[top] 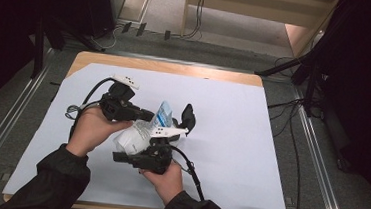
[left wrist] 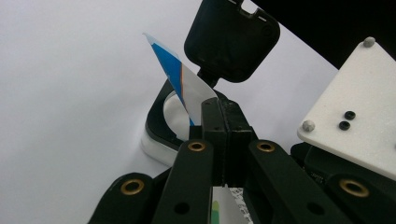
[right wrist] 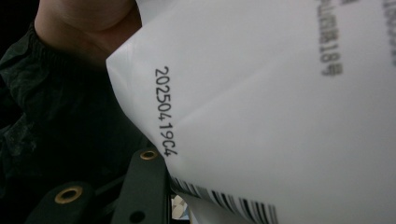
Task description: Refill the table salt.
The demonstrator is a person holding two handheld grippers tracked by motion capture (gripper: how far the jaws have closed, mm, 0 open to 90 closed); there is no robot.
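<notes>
I hold the soft white plastic wipes packet [top: 131, 138] above the pale blue table sheet [top: 230, 153], mid-table. My left gripper [left wrist: 219, 122] pinches the blue-and-white label flap [left wrist: 180, 84], jaws closed on it; I'd peel slowly, bracing the packet. The right gripper [top: 150, 157] presses against the packet; its jaws are covered, so I cannot tell their state.

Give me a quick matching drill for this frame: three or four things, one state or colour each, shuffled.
Things:
1. left tool
2. flip lid
3. white pack
4. table cover

States:
A. swung open, black
B. pale blue sheet, lying flat
C. shut on a blue-and-white strip
D. printed with a code and a barcode

Pairs: 1-C, 2-A, 3-D, 4-B
</notes>
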